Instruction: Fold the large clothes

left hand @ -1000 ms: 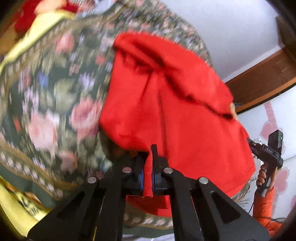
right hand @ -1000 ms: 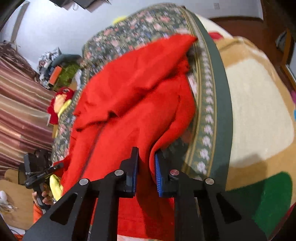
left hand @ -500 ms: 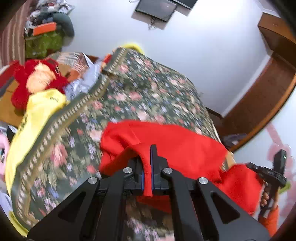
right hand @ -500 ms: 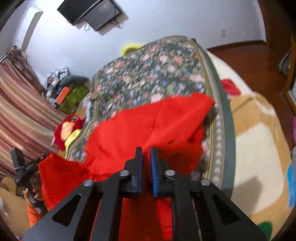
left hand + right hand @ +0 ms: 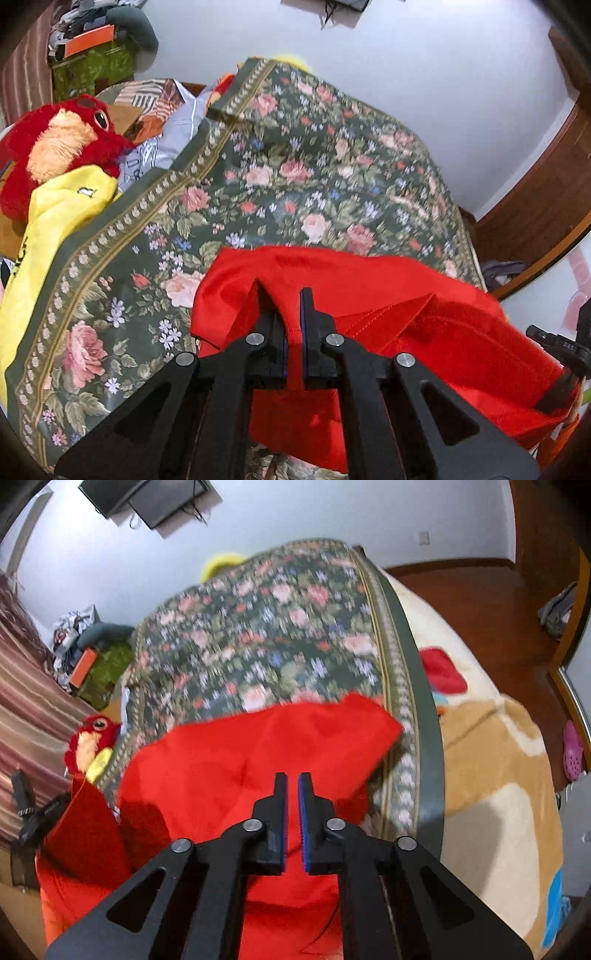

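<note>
Two claws, left claw (image 5: 292, 325) and right claw (image 5: 291, 812), nearly closed, pinch the red garment (image 5: 388, 295) hanging beneath them; folding is barely begun.

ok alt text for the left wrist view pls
The left gripper pinches a fold of a red garment between its fingers, above a bed covered with a floral bedspread. A red plush toy and a yellow cloth lie at the left.
</note>
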`<state>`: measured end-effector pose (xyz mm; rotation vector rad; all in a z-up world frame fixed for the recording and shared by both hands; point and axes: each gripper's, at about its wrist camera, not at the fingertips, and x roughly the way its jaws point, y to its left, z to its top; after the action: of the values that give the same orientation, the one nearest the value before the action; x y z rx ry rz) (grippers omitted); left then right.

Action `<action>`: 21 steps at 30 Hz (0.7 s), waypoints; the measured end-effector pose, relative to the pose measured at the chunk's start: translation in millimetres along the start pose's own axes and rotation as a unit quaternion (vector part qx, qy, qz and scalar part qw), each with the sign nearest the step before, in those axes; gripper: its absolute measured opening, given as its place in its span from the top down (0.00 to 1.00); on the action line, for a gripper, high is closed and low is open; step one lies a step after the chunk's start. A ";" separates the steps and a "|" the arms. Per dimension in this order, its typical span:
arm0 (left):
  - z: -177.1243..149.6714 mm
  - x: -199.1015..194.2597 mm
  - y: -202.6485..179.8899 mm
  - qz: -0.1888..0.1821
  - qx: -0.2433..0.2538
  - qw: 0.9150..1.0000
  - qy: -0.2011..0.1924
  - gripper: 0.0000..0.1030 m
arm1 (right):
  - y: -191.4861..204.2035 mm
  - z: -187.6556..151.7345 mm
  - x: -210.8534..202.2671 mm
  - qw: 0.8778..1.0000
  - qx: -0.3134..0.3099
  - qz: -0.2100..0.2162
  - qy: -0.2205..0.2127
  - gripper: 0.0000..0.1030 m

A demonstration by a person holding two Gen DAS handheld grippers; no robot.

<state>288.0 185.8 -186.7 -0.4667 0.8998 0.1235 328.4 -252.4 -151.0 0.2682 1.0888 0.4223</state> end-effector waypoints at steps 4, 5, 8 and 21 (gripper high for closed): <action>-9.8 11.2 4.6 0.009 0.000 1.000 0.018 0.97 | -9.8 -19.5 -6.6 1.000 0.006 -0.015 0.018 0.45; -13.4 12.6 6.2 0.010 0.000 1.000 0.023 0.97 | -10.9 -26.5 -9.7 1.000 0.006 -0.013 0.023 0.44; -22.0 9.9 8.8 0.010 -0.001 1.000 0.030 0.97 | -7.2 -43.7 -16.1 0.999 0.001 -0.001 0.043 0.41; -45.0 -22.1 -6.5 0.009 0.031 0.998 0.057 0.60 | 38.2 -111.5 4.8 0.989 -0.059 -0.001 0.136 0.36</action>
<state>243.6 162.1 -191.2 -0.4116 1.0162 0.0851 222.7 -215.7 -188.5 0.1061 1.3246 0.5307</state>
